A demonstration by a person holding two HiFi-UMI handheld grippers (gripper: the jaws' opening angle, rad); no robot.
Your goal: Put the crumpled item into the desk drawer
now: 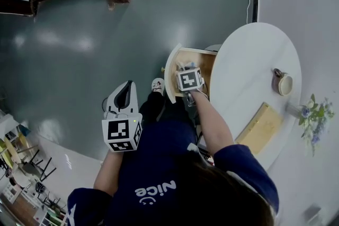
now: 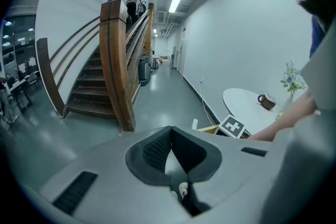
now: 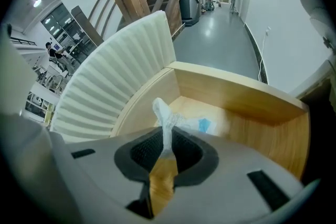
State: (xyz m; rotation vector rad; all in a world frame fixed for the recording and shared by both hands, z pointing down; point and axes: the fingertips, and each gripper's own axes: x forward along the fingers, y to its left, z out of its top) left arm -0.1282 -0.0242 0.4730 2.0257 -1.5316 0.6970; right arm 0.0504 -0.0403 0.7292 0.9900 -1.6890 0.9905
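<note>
Right gripper (image 3: 167, 136) pinching crumpled item (image 3: 163, 113) — hanging over the open desk drawer (image 3: 247, 113). Left gripper (image 2: 171, 129) — jaws pressed together, nothing between, away from drawer.

The drawer (image 3: 236, 99) is open on top, with bare wooden floor inside. Its ribbed front (image 3: 115, 81) rises at the left, and the tabletop (image 1: 249, 71) edge borders its right.
</note>
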